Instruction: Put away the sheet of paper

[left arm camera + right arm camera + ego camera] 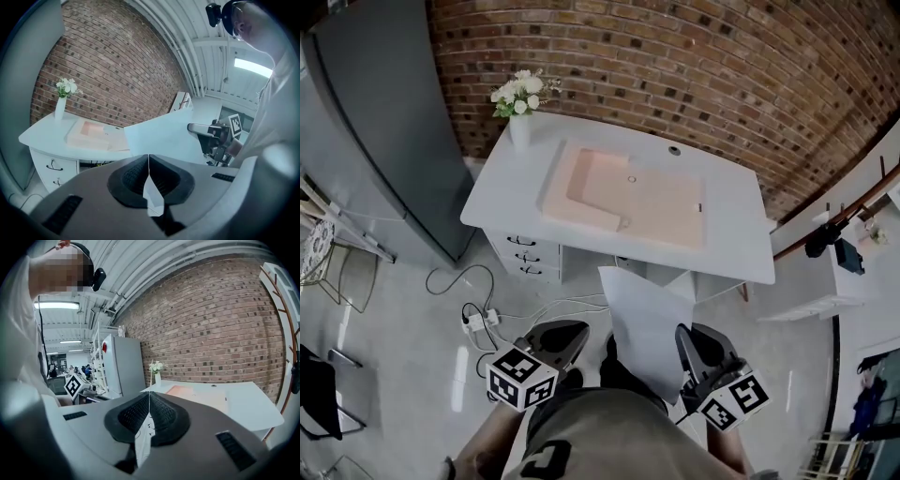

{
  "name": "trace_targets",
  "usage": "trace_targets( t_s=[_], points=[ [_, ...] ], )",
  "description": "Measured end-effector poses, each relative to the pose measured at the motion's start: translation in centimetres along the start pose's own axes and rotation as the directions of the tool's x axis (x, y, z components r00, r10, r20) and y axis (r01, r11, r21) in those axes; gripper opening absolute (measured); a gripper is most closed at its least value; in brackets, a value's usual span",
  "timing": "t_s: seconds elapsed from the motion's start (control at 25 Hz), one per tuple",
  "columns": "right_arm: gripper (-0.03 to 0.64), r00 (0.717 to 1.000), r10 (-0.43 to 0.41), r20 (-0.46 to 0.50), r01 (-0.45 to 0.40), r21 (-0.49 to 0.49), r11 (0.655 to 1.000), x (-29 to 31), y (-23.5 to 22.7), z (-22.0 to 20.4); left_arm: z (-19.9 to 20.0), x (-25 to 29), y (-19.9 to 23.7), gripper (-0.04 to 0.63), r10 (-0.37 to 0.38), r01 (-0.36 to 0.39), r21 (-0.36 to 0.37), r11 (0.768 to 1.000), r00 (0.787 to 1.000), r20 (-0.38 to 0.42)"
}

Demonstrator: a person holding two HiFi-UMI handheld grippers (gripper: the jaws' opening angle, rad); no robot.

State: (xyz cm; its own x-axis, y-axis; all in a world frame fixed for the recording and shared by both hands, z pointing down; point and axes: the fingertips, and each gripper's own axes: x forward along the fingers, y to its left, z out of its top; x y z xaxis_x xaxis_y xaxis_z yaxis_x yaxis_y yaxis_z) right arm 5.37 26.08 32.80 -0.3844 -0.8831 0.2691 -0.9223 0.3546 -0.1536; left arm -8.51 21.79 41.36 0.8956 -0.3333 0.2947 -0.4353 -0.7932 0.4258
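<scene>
A white sheet of paper [645, 328] hangs in front of me, below the front edge of the white desk [736, 239]. My right gripper [689, 336] is shut on the sheet's right edge; in the right gripper view the paper [149, 397] shows edge-on, rising out of the closed jaws [149, 408]. My left gripper [572, 330] is shut just left of the sheet, and nothing shows between its jaws [148, 164]. The left gripper view shows the sheet [164, 136] flat, with the right gripper [193, 127] at its far side. A pink pad [661, 211] lies on the desk.
A white vase of flowers [520, 117] stands at the desk's back left corner. Drawers [525, 255] sit under the left side. A tall grey cabinet [384, 131] stands to the left. A power strip and cables [478, 323] lie on the floor. A brick wall [694, 66] is behind.
</scene>
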Motion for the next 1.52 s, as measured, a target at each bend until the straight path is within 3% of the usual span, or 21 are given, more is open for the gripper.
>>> trace_targets(
  t_s=[0.28, 0.48, 0.68, 0.96, 1.28, 1.52],
  points=[
    [0.023, 1.000, 0.011, 0.001, -0.011, 0.013, 1.000, 2.2, -3.7, 0.8, 1.5, 2.6, 1.1, 0.020, 0.007, -0.007, -0.012, 1.000, 1.000, -0.014],
    [0.023, 1.000, 0.010, 0.013, -0.011, 0.027, 1.000, 3.2, -7.5, 1.6, 3.9, 5.6, 1.2, 0.018, -0.049, 0.053, -0.130, 0.990, 0.998, 0.036],
    [0.023, 1.000, 0.016, 0.022, -0.017, 0.054, 0.998, 3.9, -11.6, 2.4, 5.9, 9.0, 1.8, 0.018, -0.021, 0.022, -0.106, 0.994, 1.000, 0.011],
    [0.023, 0.998, 0.049, 0.039, -0.052, 0.082, 0.995, 4.8, -17.9, 3.7, 7.7, 13.4, 2.8, 0.018, 0.105, -0.104, 0.021, 0.994, 0.993, -0.048],
    [0.023, 0.991, 0.115, 0.066, -0.122, 0.107, 0.987, 7.0, -24.1, 5.5, 10.8, 16.2, 5.9, 0.018, 0.252, -0.252, 0.018, 0.968, 0.968, 0.003],
    [0.023, 0.987, 0.122, 0.100, -0.135, 0.136, 0.981, 8.2, -27.4, 6.8, 11.9, 17.8, 6.3, 0.018, 0.283, -0.283, 0.000, 0.959, 0.959, 0.021]
  ],
)
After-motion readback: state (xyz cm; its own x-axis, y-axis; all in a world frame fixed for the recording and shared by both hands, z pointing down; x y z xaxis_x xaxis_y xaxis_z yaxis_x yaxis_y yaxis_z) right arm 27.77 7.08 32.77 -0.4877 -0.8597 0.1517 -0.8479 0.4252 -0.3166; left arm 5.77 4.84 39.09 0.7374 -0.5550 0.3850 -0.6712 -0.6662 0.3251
